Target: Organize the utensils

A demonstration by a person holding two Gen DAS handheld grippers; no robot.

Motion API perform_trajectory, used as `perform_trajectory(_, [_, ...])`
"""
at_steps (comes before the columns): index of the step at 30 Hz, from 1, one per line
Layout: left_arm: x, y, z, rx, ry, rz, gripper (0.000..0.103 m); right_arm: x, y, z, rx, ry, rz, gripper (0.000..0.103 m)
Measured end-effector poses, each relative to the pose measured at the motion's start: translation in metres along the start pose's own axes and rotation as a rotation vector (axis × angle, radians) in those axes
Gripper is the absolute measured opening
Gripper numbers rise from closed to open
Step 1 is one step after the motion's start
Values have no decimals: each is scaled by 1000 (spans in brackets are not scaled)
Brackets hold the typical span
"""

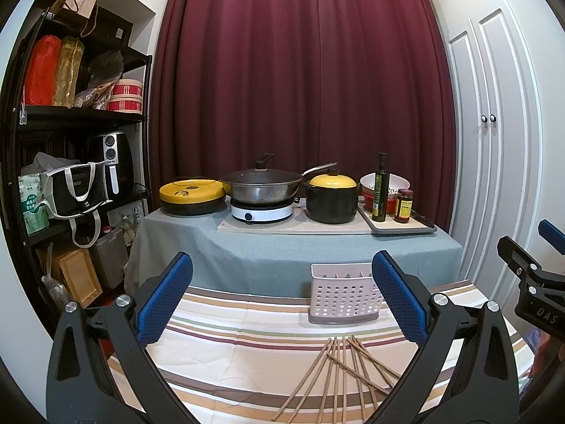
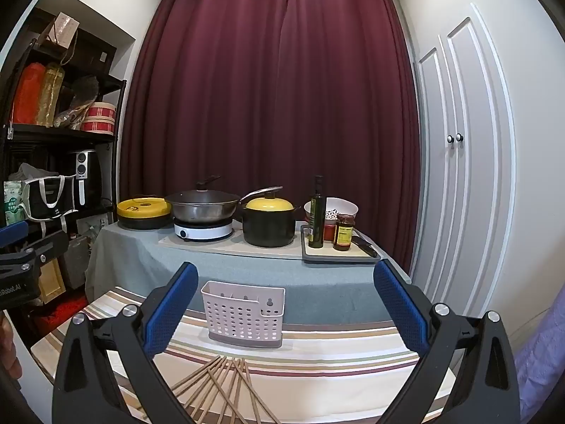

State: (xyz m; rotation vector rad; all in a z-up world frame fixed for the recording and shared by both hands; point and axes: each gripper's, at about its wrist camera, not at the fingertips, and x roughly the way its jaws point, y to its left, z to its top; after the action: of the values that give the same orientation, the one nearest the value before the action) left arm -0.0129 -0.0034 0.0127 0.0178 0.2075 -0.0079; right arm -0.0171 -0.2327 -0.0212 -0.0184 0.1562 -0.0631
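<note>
wooden chopsticks [image 1: 340,374] lie loose and crossed in a fan on our striped cloth [image 1: 226,346], near the front edge. behind them, well apart, stands the white perforated caddy [image 1: 342,298], upright at the far edge of the cloth; we see nothing in its slots from either view. in the right wrist view the chopsticks [image 2: 226,388] sit low and left of centre, and the caddy [image 2: 243,314] is just beyond them.

we hold both tools above the cloth. our left gripper [image 1: 282,296] is spread wide with nothing between its blue pads [image 1: 166,300], and our right gripper [image 2: 286,307] is likewise spread wide and empty, its pads [image 2: 171,309] apart. neither touches the chopsticks. each tool shows at the edge of the other's view.

beyond the striped cloth a table with a grey cloth [image 1: 247,247] carries a yellow-lidded flat pan [image 1: 192,194], a wok [image 1: 263,187] on a white hob [image 1: 261,210], a black pot [image 1: 332,198] with a yellow lid, an oil bottle [image 1: 380,190] and a jar [image 1: 403,205]. a dark red curtain [image 1: 300,70] hangs behind, with shelves [image 1: 70,116] at the left and white doors [image 1: 494,123] at the right.
</note>
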Motion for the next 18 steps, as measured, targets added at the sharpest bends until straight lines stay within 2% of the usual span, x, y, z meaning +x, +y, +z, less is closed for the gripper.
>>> perform_trajectory(18, [0, 1, -2, -2, -1, 0, 99, 1, 4, 8, 1, -2, 7, 97])
